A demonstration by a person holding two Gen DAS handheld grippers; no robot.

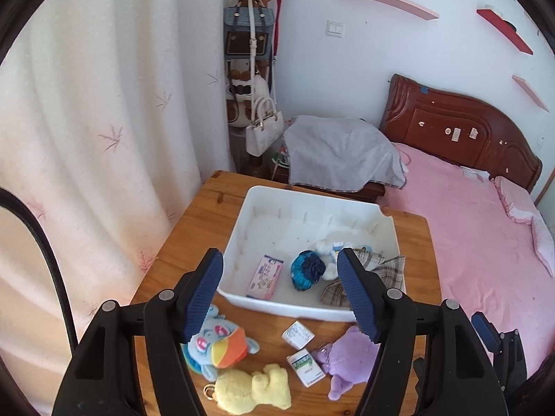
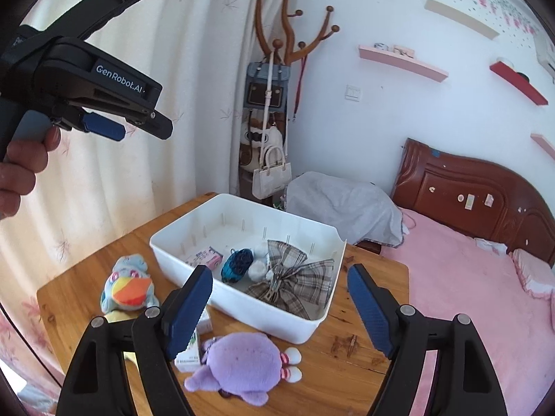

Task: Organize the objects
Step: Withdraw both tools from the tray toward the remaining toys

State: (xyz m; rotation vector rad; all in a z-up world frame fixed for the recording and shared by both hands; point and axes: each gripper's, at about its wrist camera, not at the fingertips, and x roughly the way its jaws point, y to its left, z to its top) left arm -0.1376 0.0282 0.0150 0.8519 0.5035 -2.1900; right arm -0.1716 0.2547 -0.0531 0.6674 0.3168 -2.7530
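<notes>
A white bin point(image 1: 239, 228) stands on the wooden table point(image 1: 194, 242). Inside it lie a pink packet point(image 1: 265, 277), a blue-teal ball point(image 1: 307, 270), a white fluffy piece point(image 1: 327, 248) and a plaid bow point(image 1: 381, 267). In front of the bin lie a blue plush with an orange beak point(image 1: 222, 343), a yellow plush point(image 1: 253, 386), two small white boxes point(image 1: 298, 334) and a purple plush point(image 1: 350, 353). My left gripper point(image 1: 280, 256) hovers open above the bin's near wall, holding nothing. My right gripper point(image 2: 280, 270) is open too, above the purple plush point(image 2: 242, 364) and the bin's near corner.
A pink bed point(image 1: 468, 242) with a dark wooden headboard borders the table on the right. A grey-covered nightstand point(image 1: 343, 152) and a coat stand with bags point(image 1: 256, 69) stand behind it. A curtain point(image 1: 104, 121) hangs on the left. A hand point(image 2: 20, 170) holds the other gripper's handle.
</notes>
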